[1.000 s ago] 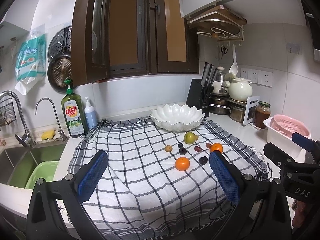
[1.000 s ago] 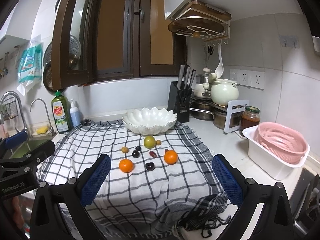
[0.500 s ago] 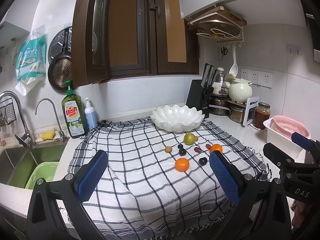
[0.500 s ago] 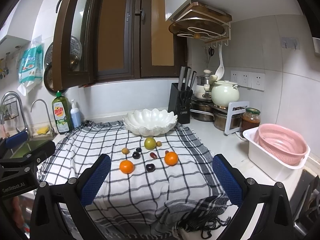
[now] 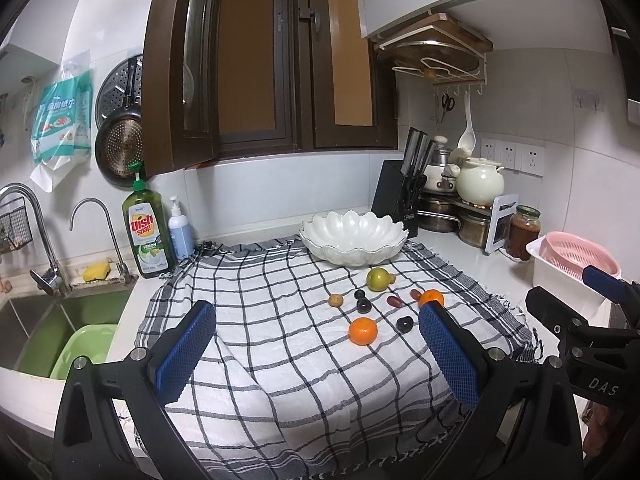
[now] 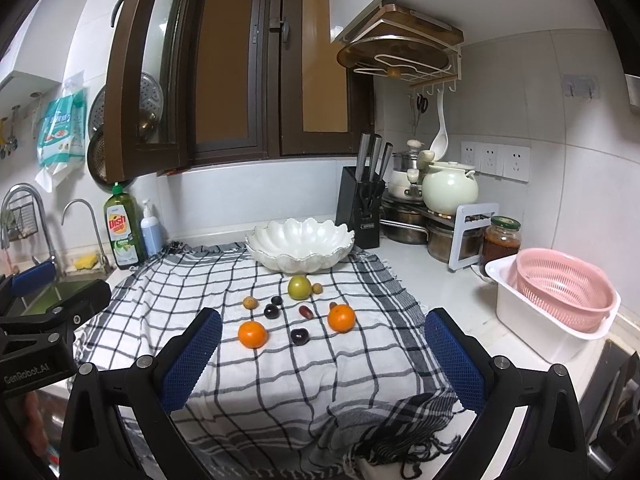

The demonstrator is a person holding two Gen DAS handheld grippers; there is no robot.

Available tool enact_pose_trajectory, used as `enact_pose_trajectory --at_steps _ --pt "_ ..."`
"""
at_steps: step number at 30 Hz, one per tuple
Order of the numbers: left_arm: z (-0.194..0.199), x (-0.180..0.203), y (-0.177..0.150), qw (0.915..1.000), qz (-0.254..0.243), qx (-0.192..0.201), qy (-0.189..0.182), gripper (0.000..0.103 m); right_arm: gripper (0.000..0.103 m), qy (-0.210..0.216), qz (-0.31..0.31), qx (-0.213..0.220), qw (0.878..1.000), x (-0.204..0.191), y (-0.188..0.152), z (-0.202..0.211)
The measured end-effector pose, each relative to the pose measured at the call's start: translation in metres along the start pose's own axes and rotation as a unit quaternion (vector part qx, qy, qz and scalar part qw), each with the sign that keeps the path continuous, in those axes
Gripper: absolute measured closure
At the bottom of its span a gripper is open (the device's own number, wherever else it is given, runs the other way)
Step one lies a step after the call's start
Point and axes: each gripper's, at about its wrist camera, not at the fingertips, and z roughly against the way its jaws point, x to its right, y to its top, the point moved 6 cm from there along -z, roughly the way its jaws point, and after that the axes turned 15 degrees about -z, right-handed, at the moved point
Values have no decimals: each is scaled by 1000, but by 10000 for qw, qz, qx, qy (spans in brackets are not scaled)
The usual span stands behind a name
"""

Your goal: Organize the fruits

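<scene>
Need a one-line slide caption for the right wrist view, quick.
Open right gripper hovers over a checked cloth with loose fruit, two oranges nearest, before an empty white bowl.

blk/wht checked cloth (image 6: 224,292), wht bowl (image 6: 300,246), 2 orange fruits (image 6: 252,334), pink colander (image 6: 564,284)

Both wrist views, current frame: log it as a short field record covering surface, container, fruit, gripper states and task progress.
surface: checked cloth on a kitchen counter
container: white scalloped bowl at the cloth's far edge; no fruit visible inside
fruit: two oranges, green fruit, several small dark and tan fruits, all loose on the cloth
left gripper: open, holds nothing
right gripper: open, holds nothing
progress: no fruit picked up yet
</scene>
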Motion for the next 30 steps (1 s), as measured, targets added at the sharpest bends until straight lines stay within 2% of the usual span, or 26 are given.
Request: enact_pose_trajectory --at_steps 11,23,26,30 --pt "-15 6 1 9999 -42 -108 -13 0 1 57 47 -116 9999 -1 1 -12" --pt "-63 11 -12 9985 -116 -439 -312 0 1 97 147 -301 9994 -1 -9 -59" --pt "-78 14 -14 9974 -205 -516 -450 0 4 96 217 -373 9990 -3 -13 -73" --pt "-98 19 -14 9962 -359 -561 -557 7 9 104 296 -491 9983 -6 -17 -94"
